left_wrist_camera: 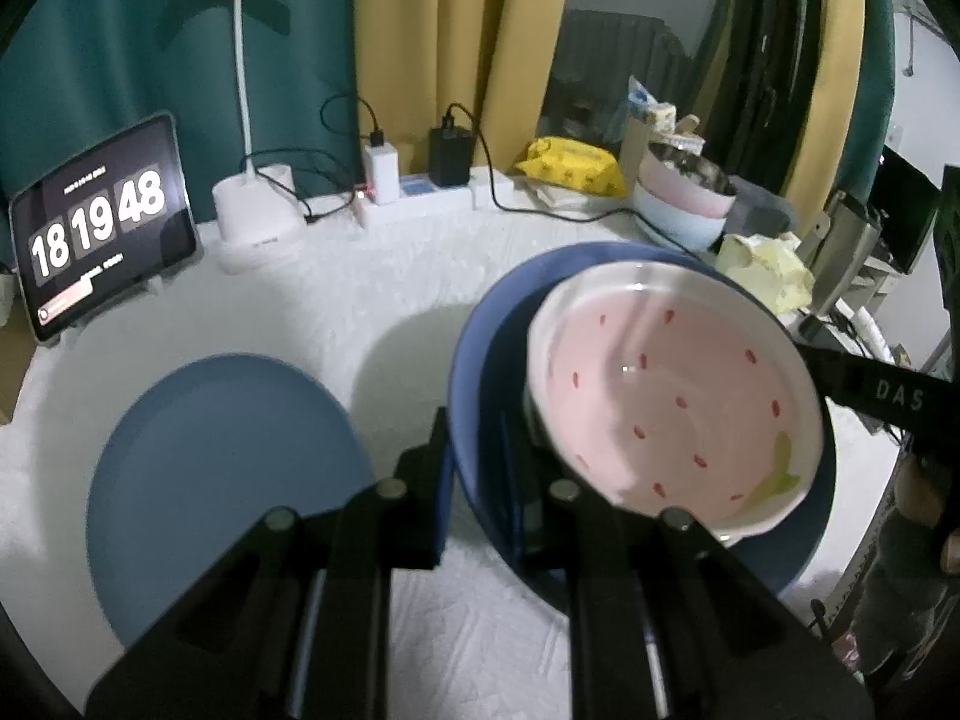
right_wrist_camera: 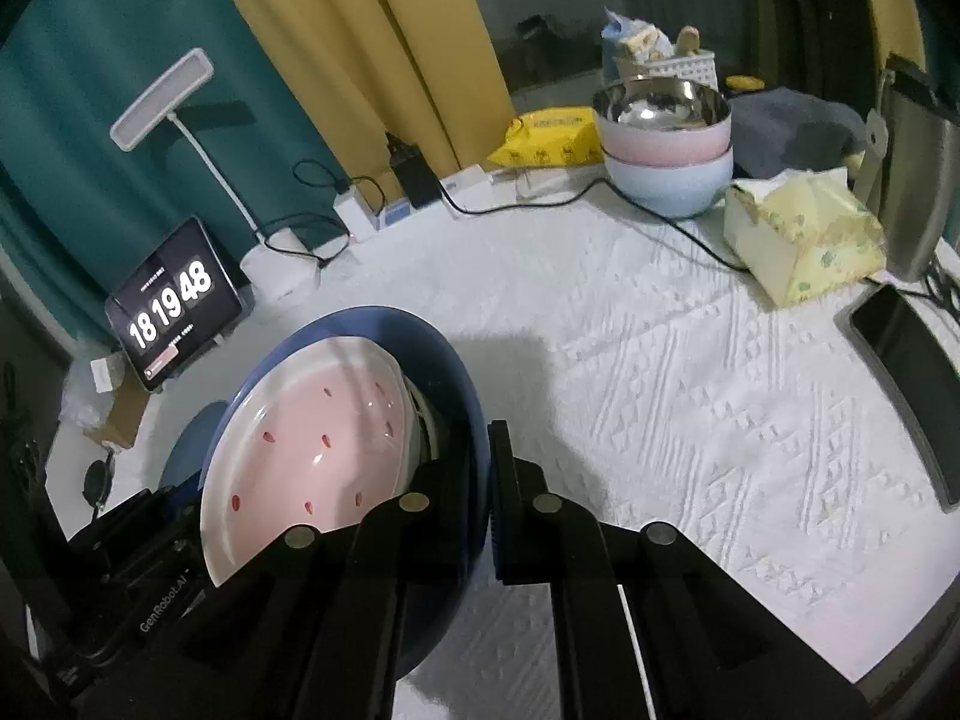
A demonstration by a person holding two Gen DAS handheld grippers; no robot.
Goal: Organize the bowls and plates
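A dark blue plate [left_wrist_camera: 486,330] is lifted off the white cloth, with a pink strawberry-print bowl [left_wrist_camera: 672,396] tilted on it. My left gripper [left_wrist_camera: 480,468] is shut on the plate's near rim. My right gripper [right_wrist_camera: 477,480] is shut on the opposite rim of the same plate [right_wrist_camera: 450,372], with the pink bowl [right_wrist_camera: 312,438] to its left. A lighter blue plate [left_wrist_camera: 222,480] lies flat on the cloth at the left, below the lifted plate. A stack of a steel, a pink and a pale blue bowl [right_wrist_camera: 666,144] stands at the back right.
A tablet clock [left_wrist_camera: 102,228], a white desk lamp [left_wrist_camera: 252,216], chargers and cables [left_wrist_camera: 420,174] and a yellow wipes pack [left_wrist_camera: 570,165] line the back. A tissue box [right_wrist_camera: 804,234] and a dark phone [right_wrist_camera: 906,348] lie at the right. Curtains hang behind.
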